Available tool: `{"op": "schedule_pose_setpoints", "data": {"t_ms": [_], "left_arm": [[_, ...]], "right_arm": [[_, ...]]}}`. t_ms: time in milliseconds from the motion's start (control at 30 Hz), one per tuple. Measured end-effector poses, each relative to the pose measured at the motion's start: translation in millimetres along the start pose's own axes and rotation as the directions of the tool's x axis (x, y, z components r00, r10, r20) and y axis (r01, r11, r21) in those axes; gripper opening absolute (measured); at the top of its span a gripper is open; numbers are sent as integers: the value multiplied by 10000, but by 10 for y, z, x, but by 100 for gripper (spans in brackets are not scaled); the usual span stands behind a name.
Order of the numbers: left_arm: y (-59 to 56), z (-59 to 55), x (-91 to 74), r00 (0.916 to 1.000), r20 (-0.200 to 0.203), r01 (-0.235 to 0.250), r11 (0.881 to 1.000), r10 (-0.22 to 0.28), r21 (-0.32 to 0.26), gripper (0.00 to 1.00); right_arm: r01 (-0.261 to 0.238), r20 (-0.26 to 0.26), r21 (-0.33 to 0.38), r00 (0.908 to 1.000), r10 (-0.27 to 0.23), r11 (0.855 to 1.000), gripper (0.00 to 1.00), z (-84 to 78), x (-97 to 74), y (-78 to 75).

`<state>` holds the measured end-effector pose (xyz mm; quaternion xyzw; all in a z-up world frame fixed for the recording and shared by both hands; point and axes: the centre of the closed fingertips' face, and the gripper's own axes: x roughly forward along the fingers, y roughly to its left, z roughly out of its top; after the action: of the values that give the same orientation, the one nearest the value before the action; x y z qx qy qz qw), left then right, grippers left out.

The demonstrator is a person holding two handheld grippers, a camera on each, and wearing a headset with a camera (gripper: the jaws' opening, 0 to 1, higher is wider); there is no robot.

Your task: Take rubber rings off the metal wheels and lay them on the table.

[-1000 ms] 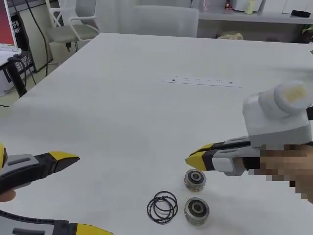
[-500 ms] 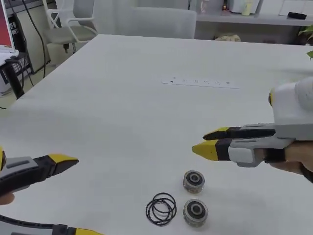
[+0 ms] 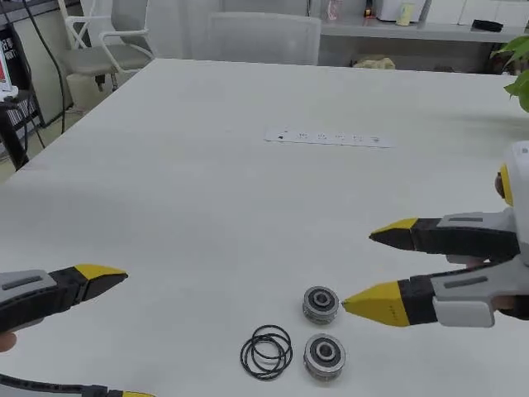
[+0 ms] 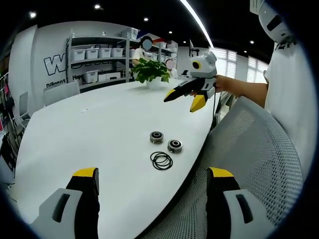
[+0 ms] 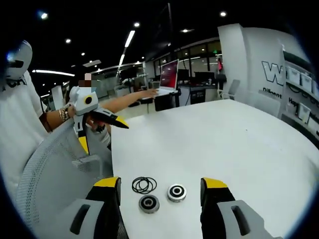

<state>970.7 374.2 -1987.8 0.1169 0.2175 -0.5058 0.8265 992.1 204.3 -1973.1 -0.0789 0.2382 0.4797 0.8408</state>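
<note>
A white table is seen with a farther metal wheel and a nearer metal wheel lying flat on it, close together but not touching. A small pile of black rubber rings is laid on the table just to the left of the nearer metal wheel, with a narrow gap between them. Whether a ring sits on either wheel cannot be told.

The right hand-held gripper is held with its jaws spread apart and nothing between them. In the head view its lower yellow tip is seen just beside the farther metal wheel, on that wheel's right. In the left gripper view it is shown raised above the table, clear of both wheels. In the right gripper view the two wheels and the rubber rings are framed ahead between its own jaws, with the rings towards the left jaw.

The left hand-held gripper is held at the near left of the table, its jaws wide apart and empty. The rubber rings and the wheels lie well apart from it, ahead and to its right in the head view.

A white power strip is set farther back on the table. A chair is placed beyond the far edge.
</note>
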Motion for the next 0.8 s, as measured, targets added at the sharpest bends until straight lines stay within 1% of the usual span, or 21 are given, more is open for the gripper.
{"op": "schedule_pose_setpoints", "data": {"t_ms": [67,167,233,333,433,533,633,700,800], "left_arm": [[-3,3,1,10000,13,16,10000,-16,12,87],[-7,4,1,10000,19,30,10000,-30,25,88],[-11,8,2,10000,41,41,10000,-41,25,88],[-17,15,1,9999,85,66,10000,-66,4,88],[-20,20,1,9999,116,78,10000,-78,-12,89],[-30,12,2,9999,78,128,9999,-127,-52,89],[-46,5,6,9998,49,217,9997,-217,-74,90],[-52,-3,9,9997,17,255,9996,-255,-119,91],[-60,-13,13,9995,-17,311,9993,-312,-182,94]], "right_arm": [[10,24,218,10000,-11,9998,65,-86,-23,14],[170,-296,367,9994,-159,9992,67,-248,-48,33],[213,-376,410,9991,-198,9989,69,-291,-57,38],[452,-739,723,9965,-398,9964,72,-489,-104,56],[573,-900,1049,9948,-479,9928,75,-595,-130,82],[639,-983,1213,9938,-521,9906,76,-663,-146,107],[752,-1235,1504,9907,-567,9858,80,-769,-165,142],[827,-1297,1536,9896,-629,9847,82,-799,-173,153],[937,-1385,1668,9878,-708,9815,82,-840,-192,159]]}}
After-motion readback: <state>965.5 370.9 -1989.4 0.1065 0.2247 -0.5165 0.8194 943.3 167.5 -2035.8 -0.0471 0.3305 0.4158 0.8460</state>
